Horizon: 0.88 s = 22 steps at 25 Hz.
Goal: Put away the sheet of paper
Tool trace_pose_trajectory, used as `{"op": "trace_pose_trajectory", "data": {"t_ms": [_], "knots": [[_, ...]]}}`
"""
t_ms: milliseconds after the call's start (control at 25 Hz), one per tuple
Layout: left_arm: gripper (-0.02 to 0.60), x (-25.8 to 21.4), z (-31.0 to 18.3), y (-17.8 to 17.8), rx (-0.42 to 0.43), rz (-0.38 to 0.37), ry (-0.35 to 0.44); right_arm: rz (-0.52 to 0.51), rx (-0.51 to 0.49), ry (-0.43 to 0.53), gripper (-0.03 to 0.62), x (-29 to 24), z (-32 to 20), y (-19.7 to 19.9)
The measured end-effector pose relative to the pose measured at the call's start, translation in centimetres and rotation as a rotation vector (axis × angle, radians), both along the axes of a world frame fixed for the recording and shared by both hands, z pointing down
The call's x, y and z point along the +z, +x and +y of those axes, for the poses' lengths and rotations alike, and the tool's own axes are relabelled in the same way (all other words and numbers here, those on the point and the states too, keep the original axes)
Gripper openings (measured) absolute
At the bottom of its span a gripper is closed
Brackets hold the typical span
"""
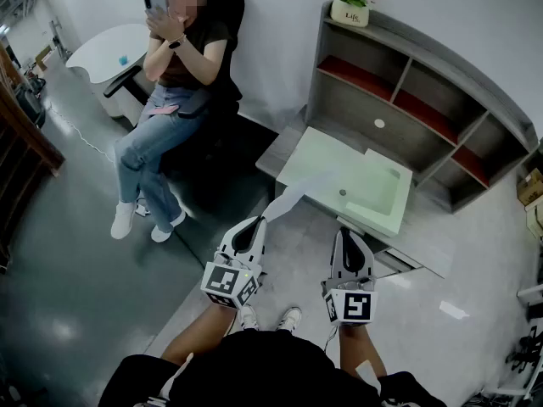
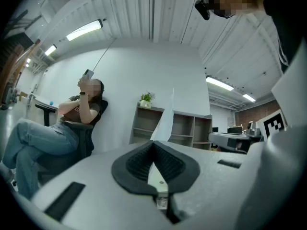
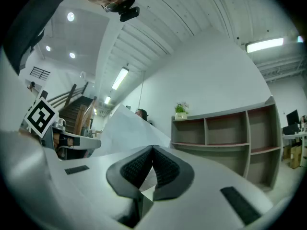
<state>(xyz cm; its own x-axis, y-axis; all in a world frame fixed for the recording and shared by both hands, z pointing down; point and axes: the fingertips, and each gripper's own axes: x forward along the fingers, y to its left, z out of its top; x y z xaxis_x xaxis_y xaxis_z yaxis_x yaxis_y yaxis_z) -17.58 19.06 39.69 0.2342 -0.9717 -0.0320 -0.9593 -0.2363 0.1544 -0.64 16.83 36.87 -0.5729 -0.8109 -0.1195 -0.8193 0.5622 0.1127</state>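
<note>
A pale sheet of paper [image 1: 356, 181] hangs in the air in front of a grey shelf unit [image 1: 373, 91], held at its near edge by both grippers. My left gripper [image 1: 257, 220] is shut on a twisted corner strip of the sheet. In the left gripper view the paper [image 2: 165, 121] rises edge-on from between the closed pads of the left gripper [image 2: 154, 143]. My right gripper [image 1: 346, 231] is shut on the same near edge. In the right gripper view the paper [image 3: 124, 128] spreads up and to the left from the right gripper [image 3: 152, 147].
The shelf unit [image 3: 225, 128] has open compartments with red bottoms and a potted plant [image 1: 349, 7] on top. A person [image 1: 174, 75] sits on a dark chair at the left, holding a phone. A white table [image 1: 106, 53] stands behind them. Boxes [image 1: 530, 189] lie at the right.
</note>
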Motion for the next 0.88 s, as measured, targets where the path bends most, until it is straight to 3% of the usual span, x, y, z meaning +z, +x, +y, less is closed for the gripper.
{"op": "trace_pose_trajectory", "data": {"t_ms": [400, 880], "knots": [[0.006, 0.8, -0.7, 0.5, 0.021, -0.005, -0.019, 0.011, 0.014, 0.004, 0.017, 0.4, 0.1, -0.2], [0.006, 0.9, -1.8, 1.8, 0.012, 0.044, -0.033, -0.019, 0.016, 0.008, 0.017, 0.4, -0.6, 2.2]]}}
